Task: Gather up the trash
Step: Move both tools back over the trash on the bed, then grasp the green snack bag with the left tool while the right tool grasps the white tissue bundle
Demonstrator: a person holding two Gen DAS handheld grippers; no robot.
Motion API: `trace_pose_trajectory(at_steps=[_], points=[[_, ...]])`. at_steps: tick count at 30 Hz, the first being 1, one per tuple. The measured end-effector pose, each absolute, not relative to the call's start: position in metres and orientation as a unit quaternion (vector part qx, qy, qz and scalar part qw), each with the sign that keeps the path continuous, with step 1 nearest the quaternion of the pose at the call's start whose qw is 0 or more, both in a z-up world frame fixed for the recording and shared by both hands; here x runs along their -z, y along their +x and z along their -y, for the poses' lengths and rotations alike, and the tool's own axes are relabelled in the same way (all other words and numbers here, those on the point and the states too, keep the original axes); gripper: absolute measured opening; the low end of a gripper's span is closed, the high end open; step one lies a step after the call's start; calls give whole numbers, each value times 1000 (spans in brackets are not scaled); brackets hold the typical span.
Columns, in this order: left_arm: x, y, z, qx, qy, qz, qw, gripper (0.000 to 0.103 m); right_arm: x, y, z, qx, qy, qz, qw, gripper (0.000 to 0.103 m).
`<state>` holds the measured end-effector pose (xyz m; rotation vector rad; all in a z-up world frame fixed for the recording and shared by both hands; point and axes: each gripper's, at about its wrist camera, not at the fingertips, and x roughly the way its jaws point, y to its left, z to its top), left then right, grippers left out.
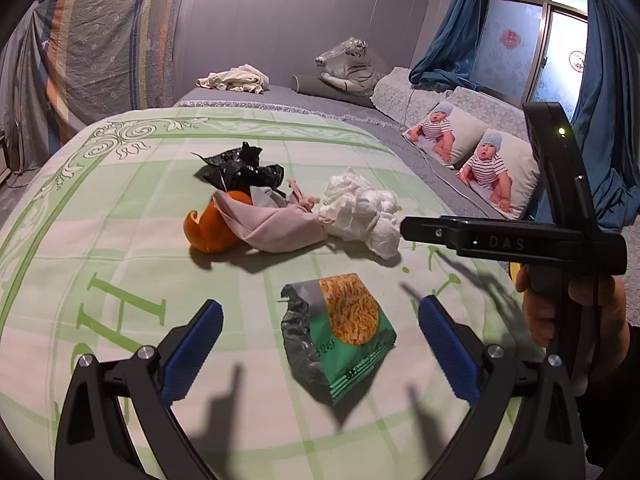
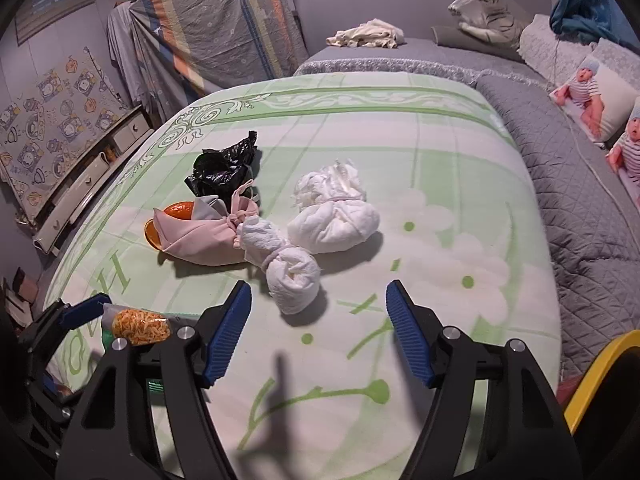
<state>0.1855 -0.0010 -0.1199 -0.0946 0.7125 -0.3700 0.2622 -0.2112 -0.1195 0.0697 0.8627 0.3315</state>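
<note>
- on the bed [image 1: 120, 208], over a green and white floral quilt, a small heap of trash lies near the middle: a crumpled black plastic bag [image 1: 240, 168], an orange peel [image 1: 212, 228], a pink cloth bundle [image 1: 272, 224] tied in a knot, and wads of white tissue [image 1: 360, 208].
- the peel touches the pink bundle and is partly tucked under it; the black bag sits just behind them; the tissue lies against the bundle's knotted end.
- apart from the heap, nearer the left camera, lies an opened green noodle wrapper [image 1: 344, 332] with a silver inside.
- the left hand-held gripper [image 1: 320, 340] hangs over the quilt with its blue pads spread wide; the wrapper lies between them, touched by neither pad.
- the right hand-held gripper [image 2: 320, 328] is also spread, nothing pinched; its pads stand just short of the nearest tissue wad [image 2: 296, 276], which is bound at its waist.
- in the left view the right tool shows from the side, held by a person's hand [image 1: 576, 312] at the right edge.
- behind the quilt: a grey bedspread, two baby-print pillows [image 1: 472, 148], a plush white tiger [image 1: 348, 64], blue curtains.
</note>
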Motion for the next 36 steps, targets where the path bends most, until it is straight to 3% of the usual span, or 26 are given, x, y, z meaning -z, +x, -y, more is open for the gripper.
trace_pose_trajectory(at_steps=[15, 23, 25, 29, 32, 36], points=[[130, 201, 9, 184, -47, -375, 907, 80, 135, 291, 202, -178, 34, -452, 874, 50], [137, 203, 14, 176, -39, -397, 900, 54, 138, 297, 195, -187, 31, -458, 868, 47], [136, 202, 15, 173, -40, -397, 901, 52, 139, 298, 194, -188, 33, -460, 867, 46], [134, 197, 14, 170, -39, -393, 903, 35, 141, 300, 190, -191, 31, -464, 864, 40], [133, 196, 14, 169, -37, -393, 903, 27, 139, 298, 188, -192, 29, -462, 865, 31], [131, 193, 11, 166, -39, -391, 905, 21, 136, 294, 186, -188, 24, -459, 868, 28]])
